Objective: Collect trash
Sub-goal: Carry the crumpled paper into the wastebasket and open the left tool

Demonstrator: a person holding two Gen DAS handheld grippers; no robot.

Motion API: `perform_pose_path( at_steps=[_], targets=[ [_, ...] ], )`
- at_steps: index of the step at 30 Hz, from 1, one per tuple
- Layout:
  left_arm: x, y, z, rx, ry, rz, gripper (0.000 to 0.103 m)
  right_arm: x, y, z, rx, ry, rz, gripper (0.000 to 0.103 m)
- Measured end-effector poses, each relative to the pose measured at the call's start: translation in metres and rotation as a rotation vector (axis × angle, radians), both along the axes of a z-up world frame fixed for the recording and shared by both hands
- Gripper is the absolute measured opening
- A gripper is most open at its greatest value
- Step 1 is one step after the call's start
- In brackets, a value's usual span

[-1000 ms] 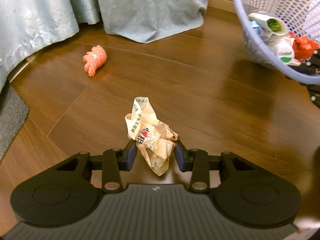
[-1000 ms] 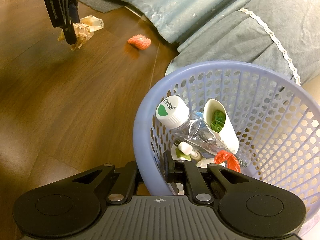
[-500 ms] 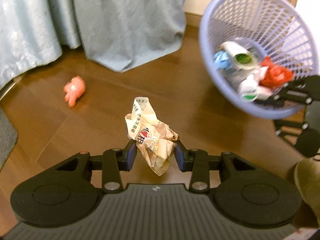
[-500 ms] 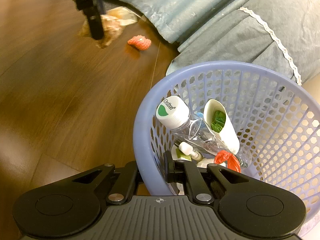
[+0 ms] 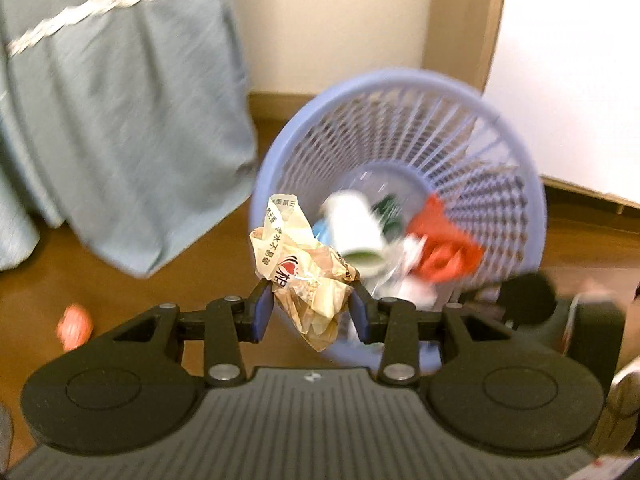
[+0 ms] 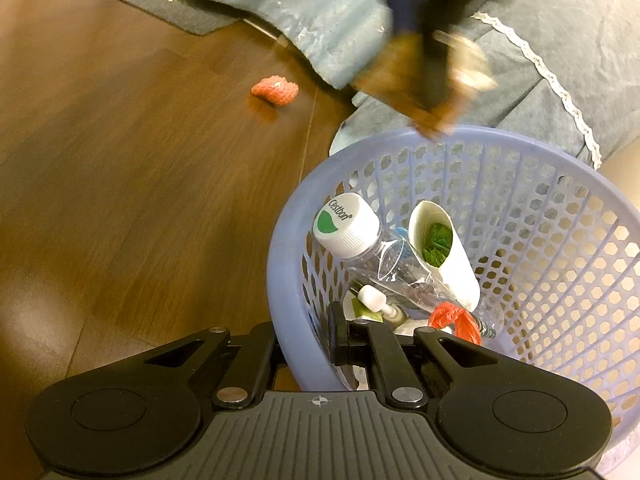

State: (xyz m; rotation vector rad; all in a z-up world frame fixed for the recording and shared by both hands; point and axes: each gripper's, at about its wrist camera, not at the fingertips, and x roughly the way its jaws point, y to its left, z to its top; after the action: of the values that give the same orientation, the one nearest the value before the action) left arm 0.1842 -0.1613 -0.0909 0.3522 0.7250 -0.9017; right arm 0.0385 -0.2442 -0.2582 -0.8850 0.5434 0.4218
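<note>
A brown wooden floor (image 6: pixel 120 200) runs under blue-grey draped fabric (image 5: pixel 120 140) with a white lace trim, beside a cream wall. The crumpled paper wrapper (image 5: pixel 306 276), tan with printed characters and a red heart mark, is pinched between the two blue pads of the left hand-held gripper (image 5: pixel 310 310), clear of the floor and in front of the near rim of the lavender mesh basket (image 5: pixel 520 184). In the right wrist view this wrapper and the left hand-held gripper are a blur just above the basket's far rim. The right hand-held gripper (image 6: pixel 304 344) is clamped on the basket's near wall, one finger outside and one inside. Inside the basket lie a clear plastic bottle (image 6: pixel 376 256) with a white cap, a white paper cup (image 6: pixel 444 256) with green scraps in it, and a red plastic scrap (image 6: pixel 456 320). A small orange-pink knitted item (image 6: pixel 275 90) lies on the floor near the fabric, well apart from the basket.
</note>
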Motion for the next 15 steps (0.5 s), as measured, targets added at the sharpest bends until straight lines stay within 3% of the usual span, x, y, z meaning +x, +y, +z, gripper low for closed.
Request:
perform_pose_path(
  at_steps=[9, 10, 12, 13, 15],
  targets=[
    [0.007, -0.070, 0.006, -0.044, -0.001, -0.108, 0.037, -0.009, -0.002, 0.006, 0.033, -0.004, -0.012, 0.003],
    [0.010, -0.077, 0.005, -0.045, 0.011, -0.113, 0.039, 0.000, -0.004, 0.008, 0.035, -0.002, -0.013, 0.003],
    [0.018, -0.087, 0.002, -0.050, 0.059, -0.106, 0.063, 0.001, -0.005, 0.009, 0.038, 0.000, -0.014, 0.003],
    [0.023, -0.090, 0.001, -0.065, 0.081, -0.091, 0.070, 0.003, -0.006, 0.009, 0.040, 0.001, -0.015, 0.003],
    [0.027, -0.089, 0.003, -0.087, 0.078, -0.081, 0.070, 0.003, -0.008, 0.011, 0.044, 0.002, -0.017, 0.003]
  ],
)
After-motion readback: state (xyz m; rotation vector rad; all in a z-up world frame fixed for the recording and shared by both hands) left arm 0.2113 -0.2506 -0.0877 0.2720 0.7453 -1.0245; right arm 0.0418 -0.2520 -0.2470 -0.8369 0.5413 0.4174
